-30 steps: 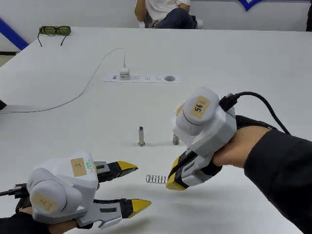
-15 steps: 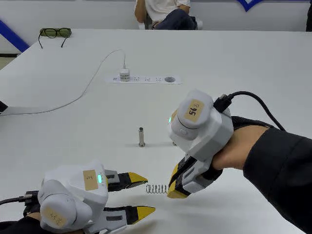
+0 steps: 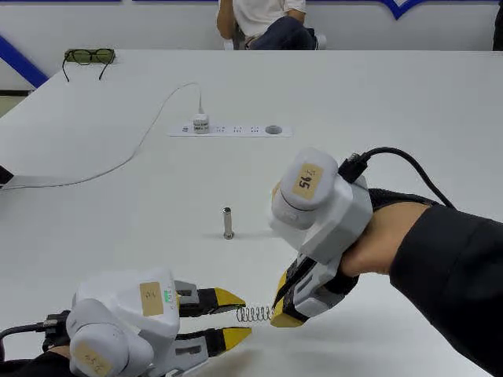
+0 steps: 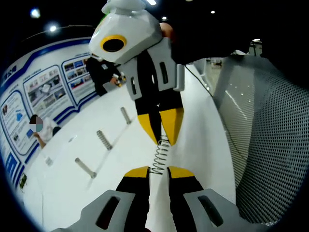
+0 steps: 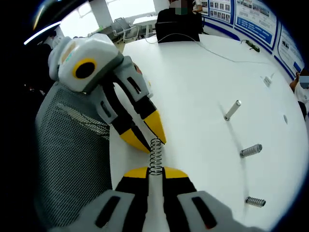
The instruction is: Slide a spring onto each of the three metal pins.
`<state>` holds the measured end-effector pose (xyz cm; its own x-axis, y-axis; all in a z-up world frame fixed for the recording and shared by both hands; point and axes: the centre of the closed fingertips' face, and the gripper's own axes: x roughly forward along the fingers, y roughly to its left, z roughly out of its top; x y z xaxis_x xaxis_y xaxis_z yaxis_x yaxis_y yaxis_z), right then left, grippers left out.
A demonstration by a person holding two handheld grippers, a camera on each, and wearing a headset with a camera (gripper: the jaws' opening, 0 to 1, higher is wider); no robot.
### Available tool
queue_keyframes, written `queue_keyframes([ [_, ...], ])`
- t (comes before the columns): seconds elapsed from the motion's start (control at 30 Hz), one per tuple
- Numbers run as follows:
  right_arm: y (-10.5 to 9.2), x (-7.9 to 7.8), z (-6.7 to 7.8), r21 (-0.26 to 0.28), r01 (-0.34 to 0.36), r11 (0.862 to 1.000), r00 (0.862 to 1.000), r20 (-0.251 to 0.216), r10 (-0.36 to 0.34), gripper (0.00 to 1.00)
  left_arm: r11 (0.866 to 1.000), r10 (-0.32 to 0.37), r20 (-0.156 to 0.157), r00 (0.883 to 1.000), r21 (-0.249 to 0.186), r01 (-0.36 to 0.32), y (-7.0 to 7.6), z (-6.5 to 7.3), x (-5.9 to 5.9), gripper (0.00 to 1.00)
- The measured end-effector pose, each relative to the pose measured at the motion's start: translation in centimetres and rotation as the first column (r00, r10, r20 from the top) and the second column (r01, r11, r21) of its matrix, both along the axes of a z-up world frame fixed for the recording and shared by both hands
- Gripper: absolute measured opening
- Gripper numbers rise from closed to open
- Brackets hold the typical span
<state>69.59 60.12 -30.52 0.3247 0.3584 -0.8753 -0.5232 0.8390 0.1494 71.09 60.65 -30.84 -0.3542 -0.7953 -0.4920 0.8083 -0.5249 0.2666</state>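
My right gripper (image 3: 281,317) is clamped on one end of the spring (image 3: 253,314), near the worktop's (image 3: 377,102) near edge. My left gripper (image 3: 242,316) (jaws slightly apart) straddles the spring's other end.

The head view looks down from above the left gripper (image 3: 242,316) and right gripper (image 3: 277,316). Each gripper view faces the opposite gripper closely; all share the spring (image 3: 253,313), seemingly between their tips.
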Motion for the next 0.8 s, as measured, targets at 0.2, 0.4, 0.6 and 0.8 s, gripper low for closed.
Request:
queue_keyframes([
  [0.2, 0.0, 0.3, 0.6, 0.007, 0.014, 1.000, 1.000, 0.014, -0.014, 0.12, 1.000, 0.005, -0.001, 1.000, 0.000, -0.005, -0.1, -0.2, 0.0, 0.12],
  [0.4, 0.1, 1.1, 1.7, 0.010, 0.023, 1.000, 0.998, 0.060, -0.023, 0.12, 1.000, 0.016, -0.027, 1.000, -0.004, -0.016, -0.1, 0.0, 0.1, 0.11],
  [0.6, 0.2, 1.9, 2.4, 0.012, 0.028, 1.000, 0.995, 0.097, -0.029, 0.12, 0.999, 0.042, -0.069, 0.997, -0.014, -0.043, -0.4, 0.4, 0.4, 0.11],
  [0.8, 0.3, 2.0, 2.6, 0.011, 0.026, 1.000, 0.995, 0.095, -0.027, 0.11, 0.998, 0.050, -0.074, 0.996, -0.021, -0.052, -0.4, 0.6, 0.4, 0.11],
])
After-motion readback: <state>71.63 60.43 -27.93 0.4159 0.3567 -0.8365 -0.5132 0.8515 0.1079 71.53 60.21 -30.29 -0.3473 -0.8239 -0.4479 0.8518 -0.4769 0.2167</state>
